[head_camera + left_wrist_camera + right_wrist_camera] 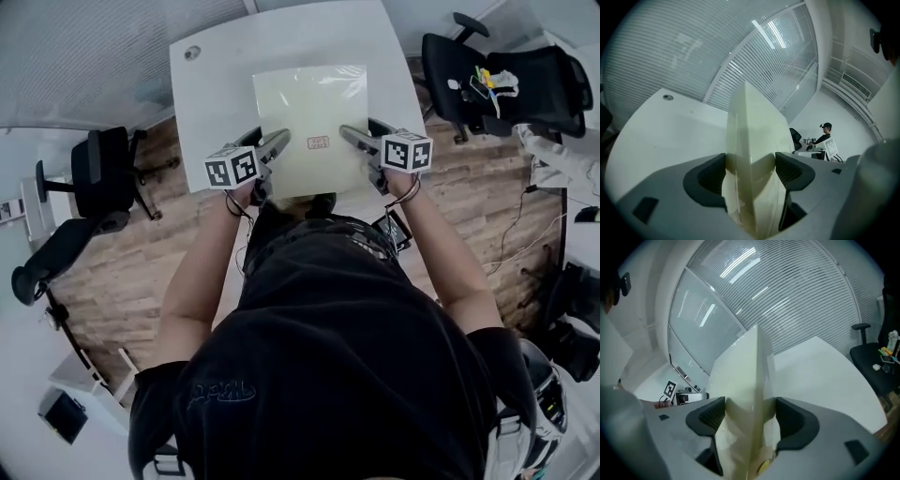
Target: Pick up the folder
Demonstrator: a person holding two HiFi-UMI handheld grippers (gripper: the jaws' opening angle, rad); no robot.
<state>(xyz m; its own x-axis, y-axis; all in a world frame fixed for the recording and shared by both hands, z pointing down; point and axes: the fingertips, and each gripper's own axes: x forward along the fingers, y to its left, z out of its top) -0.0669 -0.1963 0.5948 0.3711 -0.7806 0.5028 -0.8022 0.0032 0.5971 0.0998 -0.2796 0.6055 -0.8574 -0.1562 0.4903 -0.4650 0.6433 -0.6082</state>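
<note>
The left gripper [751,171] is clamped on the near edge of the folder [754,122], with its dark pads [792,171] pressed against both faces of the pale yellow-green sheet, which runs straight ahead from the jaws as a narrow ridge. The right gripper [750,416] grips the same near edge further along, its jaws likewise closed on the sheet, and a small yellow spot shows low in the gap between them. In the head view the two grippers sit side by side at the folder's two near corners, each with its marker cube [232,167] just behind the jaws, and a small red label [318,142] lies on the folder between them. The folder stretches forward from both grippers over the white counter [216,84]; whether its far edge touches the counter cannot be told. Bare counter spreads outward of each gripper, and a small round cap [192,52] sits in the far corner ahead of the left one. Beyond the counter, slatted window blinds [764,61] fill the background. Well off to the left gripper's outer side stands a black office chair [103,173], and off to the right gripper's outer side a second black chair [506,80] holds a few small objects. Far ahead and to the right of the left gripper, a distant person [824,136] is at another desk
</note>
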